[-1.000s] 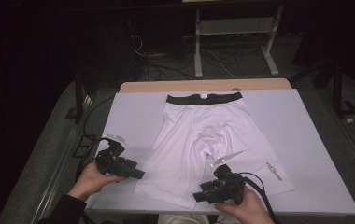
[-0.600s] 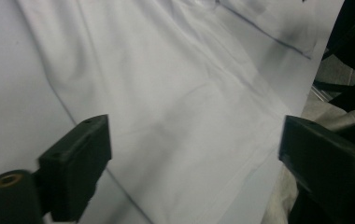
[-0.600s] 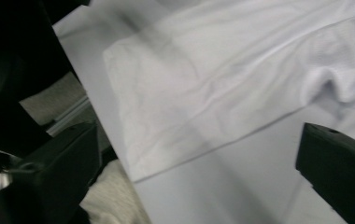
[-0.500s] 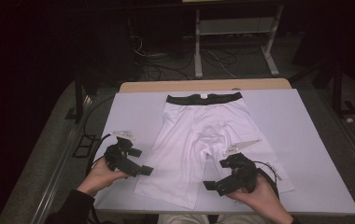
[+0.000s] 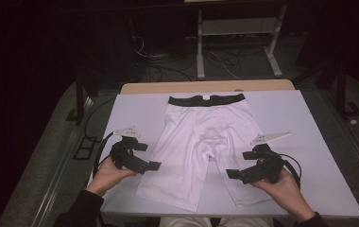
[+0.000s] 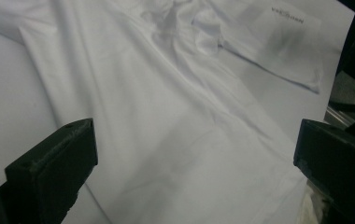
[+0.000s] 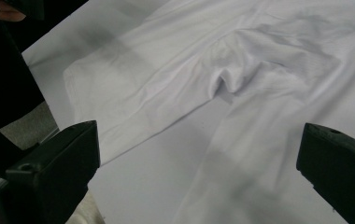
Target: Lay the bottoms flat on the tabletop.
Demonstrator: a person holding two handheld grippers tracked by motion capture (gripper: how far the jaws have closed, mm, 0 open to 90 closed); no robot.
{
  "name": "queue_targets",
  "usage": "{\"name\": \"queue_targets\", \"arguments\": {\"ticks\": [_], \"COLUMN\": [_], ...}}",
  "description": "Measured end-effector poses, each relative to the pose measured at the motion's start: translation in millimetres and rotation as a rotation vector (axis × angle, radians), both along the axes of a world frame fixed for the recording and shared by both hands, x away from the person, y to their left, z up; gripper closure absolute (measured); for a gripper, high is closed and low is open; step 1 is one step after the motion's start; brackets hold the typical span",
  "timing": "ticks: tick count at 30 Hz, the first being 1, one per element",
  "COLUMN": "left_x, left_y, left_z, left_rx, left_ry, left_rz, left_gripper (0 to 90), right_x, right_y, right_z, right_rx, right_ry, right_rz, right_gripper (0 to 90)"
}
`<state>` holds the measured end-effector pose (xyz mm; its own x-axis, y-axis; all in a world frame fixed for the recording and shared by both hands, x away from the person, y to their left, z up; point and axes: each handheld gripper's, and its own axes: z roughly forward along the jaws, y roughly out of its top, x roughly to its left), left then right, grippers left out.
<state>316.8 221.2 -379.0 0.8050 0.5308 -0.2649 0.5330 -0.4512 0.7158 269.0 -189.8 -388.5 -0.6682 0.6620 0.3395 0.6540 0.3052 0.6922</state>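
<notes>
White shorts [image 5: 201, 142] with a black waistband [image 5: 206, 100] lie flat on the white table [image 5: 300, 123], legs pointing toward me. My left gripper [image 5: 147, 156] hovers at the outer edge of the left leg. Its jaws have just been opening and stand wide. In the left gripper view the left gripper [image 6: 194, 158] spans the leg's cloth [image 6: 175, 116] without pressing it. My right gripper [image 5: 239, 164] sits over the right leg, its jaws also just opened wide. The right gripper view has the right gripper [image 7: 199, 163] above the crotch fold [image 7: 227, 81] and bare table.
A wooden strip [image 5: 206, 87] borders the table's far edge. Beyond it stand a metal frame [image 5: 236, 42] and loose cables [image 5: 168, 64] on the dark floor. A metal rail [image 5: 62, 175] runs along the table's left side. Bare table lies left and right of the shorts.
Both pairs of jaws have opened wider. The right hand has moved right and farther up the table along the right leg. The left hand has shifted only slightly.
</notes>
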Motion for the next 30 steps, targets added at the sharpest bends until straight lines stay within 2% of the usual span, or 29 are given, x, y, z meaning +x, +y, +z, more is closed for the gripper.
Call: {"name": "queue_targets", "arguments": {"ticks": [6,12,15,17,19,21,25,30], "left_x": [-0.5,-4.7,-7.3,-9.4,-11.7,-14.0,-17.7,-20.6], "left_y": [-3.7,-2.9,0.0,0.5,1.0,2.2,3.9,4.9], "left_z": [-3.3,-19.5,-28.5,-32.5,-34.7,-35.8,-40.1,-43.4], "left_rx": [-0.052,-0.121,-0.155,-0.147,-0.124,-0.119,-0.141,-0.117], "left_ry": [-0.046,-0.076,-0.078,-0.088,-0.118,-0.138,-0.155,-0.169], "left_rz": [0.043,0.086,0.114,0.128,0.138,0.146,0.161,0.155], "left_gripper": [0.0,0.0,0.0,0.0,0.0,0.0,0.0,0.0], "right_x": [-0.1,-0.4,0.0,0.5,1.0,1.4,2.9,5.5], "right_y": [-20.7,-38.6,-46.4,-51.1,-55.6,-60.2,-71.6,-88.3], "right_z": [-2.8,-6.6,-7.8,-9.0,-10.6,-12.5,-18.9,-26.9], "right_rx": [0.014,0.022,0.027,0.027,0.023,0.024,0.034,0.046], "right_ry": [-0.020,-0.044,-0.052,-0.061,-0.068,-0.073,-0.077,-0.067], "right_rz": [-0.040,-0.079,-0.097,-0.110,-0.124,-0.140,-0.180,-0.227], "right_gripper": [0.0,0.0,0.0,0.0,0.0,0.0,0.0,0.0]}}
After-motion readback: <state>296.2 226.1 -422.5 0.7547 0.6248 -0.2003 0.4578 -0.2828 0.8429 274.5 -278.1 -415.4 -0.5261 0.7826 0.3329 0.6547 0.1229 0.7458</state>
